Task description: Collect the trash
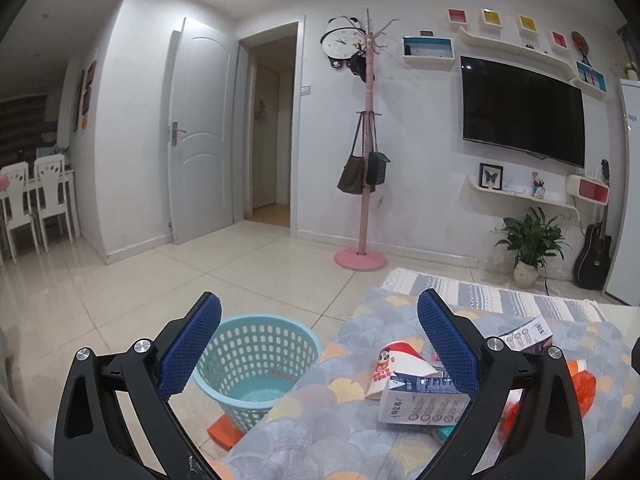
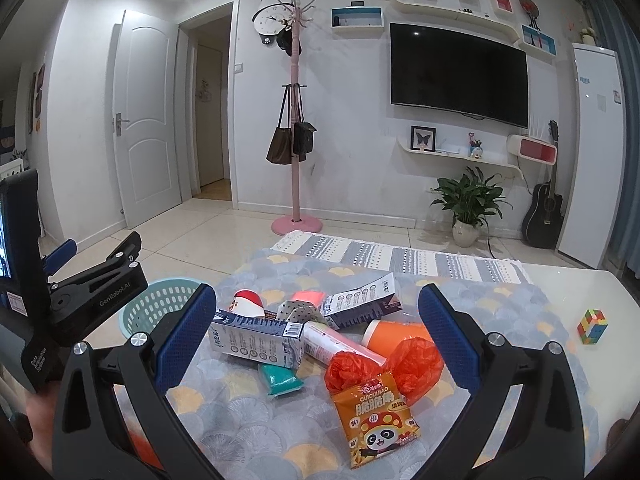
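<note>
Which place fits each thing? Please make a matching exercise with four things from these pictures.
Things:
1. teal basket
2. colourful cube
3. panda snack bag
4. milk carton

Places:
A. alone near the table's right edge
B. on the floor beside the table
C. nearest the right gripper, front of the pile
D. left side of the pile, lying flat

Pairs: 1-B, 2-A, 3-C, 4-D

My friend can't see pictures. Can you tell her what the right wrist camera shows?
The open right gripper hovers over a pile of trash on a patterned table: a blue milk carton, an orange snack bag and an orange cup. A teal basket waits on the floor at the left, beside the left gripper.
</note>
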`<action>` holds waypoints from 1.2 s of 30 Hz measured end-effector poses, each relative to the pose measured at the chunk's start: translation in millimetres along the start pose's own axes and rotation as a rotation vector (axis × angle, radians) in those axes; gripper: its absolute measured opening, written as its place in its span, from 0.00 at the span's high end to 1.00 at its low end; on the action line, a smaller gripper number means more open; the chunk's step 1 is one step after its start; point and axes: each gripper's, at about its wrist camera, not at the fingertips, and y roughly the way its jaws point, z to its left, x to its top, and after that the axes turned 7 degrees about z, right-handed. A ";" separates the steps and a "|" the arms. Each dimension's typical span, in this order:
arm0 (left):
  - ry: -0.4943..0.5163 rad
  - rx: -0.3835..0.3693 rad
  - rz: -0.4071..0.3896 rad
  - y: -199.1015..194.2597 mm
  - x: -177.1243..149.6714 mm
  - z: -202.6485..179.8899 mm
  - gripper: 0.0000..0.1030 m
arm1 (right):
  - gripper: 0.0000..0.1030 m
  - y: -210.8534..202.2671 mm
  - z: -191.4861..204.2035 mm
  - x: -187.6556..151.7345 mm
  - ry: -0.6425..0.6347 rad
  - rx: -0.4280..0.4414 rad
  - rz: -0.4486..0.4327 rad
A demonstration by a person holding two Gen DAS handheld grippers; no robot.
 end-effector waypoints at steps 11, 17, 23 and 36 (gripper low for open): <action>0.008 -0.002 -0.002 0.5 2.2 0.7 0.07 | 0.06 4.4 -2.5 -1.4 0.021 -0.003 0.010; 0.000 -0.017 0.026 5.3 1.9 3.2 0.07 | 0.06 5.6 -6.4 -3.2 0.028 -0.017 0.014; -0.081 -0.020 0.112 25.5 1.2 28.3 0.07 | 0.16 11.2 -19.4 -3.7 0.044 -0.032 0.023; -0.156 -0.319 0.515 100.0 -27.0 14.8 0.08 | 0.49 65.1 -80.0 -32.7 0.091 -0.116 0.161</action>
